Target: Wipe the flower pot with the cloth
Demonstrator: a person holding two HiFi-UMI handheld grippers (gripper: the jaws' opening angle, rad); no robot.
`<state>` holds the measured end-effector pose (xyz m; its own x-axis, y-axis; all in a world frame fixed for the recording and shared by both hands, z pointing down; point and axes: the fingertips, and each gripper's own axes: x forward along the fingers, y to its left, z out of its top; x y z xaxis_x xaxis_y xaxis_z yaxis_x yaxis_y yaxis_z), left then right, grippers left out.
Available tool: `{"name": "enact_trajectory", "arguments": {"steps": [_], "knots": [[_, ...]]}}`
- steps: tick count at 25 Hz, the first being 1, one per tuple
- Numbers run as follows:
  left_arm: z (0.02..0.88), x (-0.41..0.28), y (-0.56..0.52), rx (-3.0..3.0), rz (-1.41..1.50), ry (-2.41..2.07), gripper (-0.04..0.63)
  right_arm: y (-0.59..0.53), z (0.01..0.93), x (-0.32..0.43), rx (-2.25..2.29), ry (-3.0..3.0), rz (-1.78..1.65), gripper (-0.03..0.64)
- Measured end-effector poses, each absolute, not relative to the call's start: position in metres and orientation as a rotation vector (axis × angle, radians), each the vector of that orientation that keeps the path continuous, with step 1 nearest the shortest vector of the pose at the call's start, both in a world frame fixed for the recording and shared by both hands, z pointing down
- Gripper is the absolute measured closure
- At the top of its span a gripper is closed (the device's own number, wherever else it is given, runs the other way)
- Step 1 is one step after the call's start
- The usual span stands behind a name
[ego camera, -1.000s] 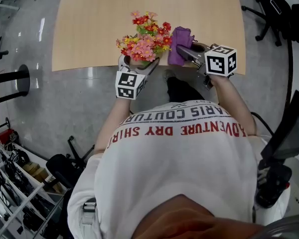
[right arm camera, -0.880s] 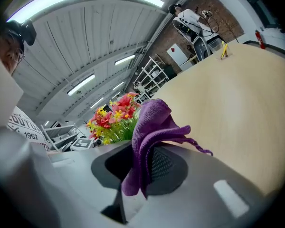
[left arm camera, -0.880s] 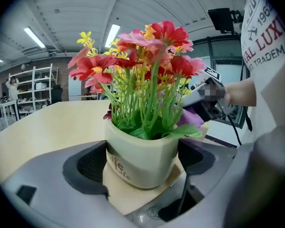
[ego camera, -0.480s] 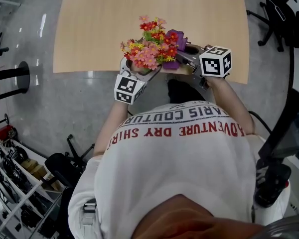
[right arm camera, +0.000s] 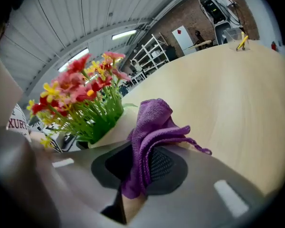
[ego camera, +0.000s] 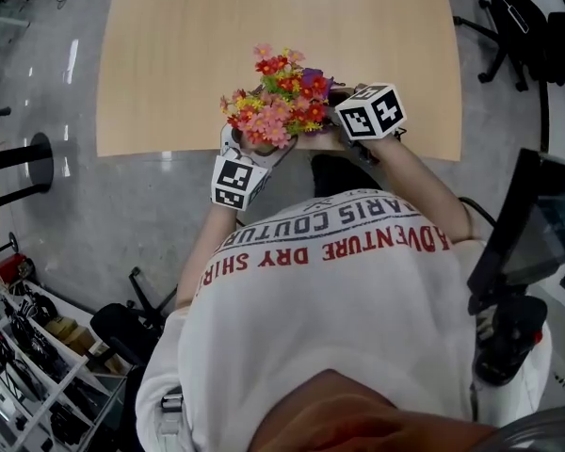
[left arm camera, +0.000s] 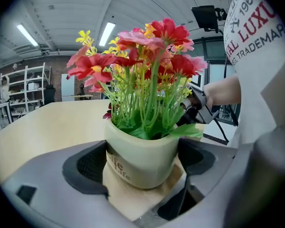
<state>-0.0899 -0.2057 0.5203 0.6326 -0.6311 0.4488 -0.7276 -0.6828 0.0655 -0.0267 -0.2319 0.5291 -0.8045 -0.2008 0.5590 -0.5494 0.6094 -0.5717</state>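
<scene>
A cream flower pot (left arm camera: pixel 141 159) with red, pink and yellow artificial flowers (ego camera: pixel 275 97) is held at the near edge of the wooden table (ego camera: pixel 264 26). My left gripper (left arm camera: pixel 141 167) is shut on the pot, one black pad on each side. My right gripper (right arm camera: pixel 140 167) is shut on a purple cloth (right arm camera: pixel 149 137), which hangs bunched between its jaws and touches the pot's side (right arm camera: pixel 115 129). In the head view the flowers hide most of the cloth (ego camera: pixel 313 79); the right gripper's marker cube (ego camera: pixel 369 111) sits just right of them.
The person's white printed shirt (ego camera: pixel 330 299) fills the lower head view. Grey floor lies left of the table, with shelving (ego camera: pixel 28 365) at the lower left. Office chairs (ego camera: pixel 527 17) stand at the upper right, and a dark monitor (ego camera: pixel 523 224) at the right edge.
The right gripper has moved left with the cloth, from beside the flowers to against the pot. The pot and left gripper shifted slightly.
</scene>
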Motion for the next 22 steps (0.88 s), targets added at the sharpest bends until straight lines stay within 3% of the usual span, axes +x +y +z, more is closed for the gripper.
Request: {"name": "enact_trajectory", "arguments": {"steps": [14,22], "knots": [[0.523,-0.089,-0.204,2.588,0.557,-1.098,0.117,-0.232,0.53,-0.018,0.702,-2.382,1.028,0.572],[0.515,-0.09,-0.192,2.442,0.526,-1.375,0.115,-0.224,0.516,0.006,0.813,-2.457,1.04,0.572]]}}
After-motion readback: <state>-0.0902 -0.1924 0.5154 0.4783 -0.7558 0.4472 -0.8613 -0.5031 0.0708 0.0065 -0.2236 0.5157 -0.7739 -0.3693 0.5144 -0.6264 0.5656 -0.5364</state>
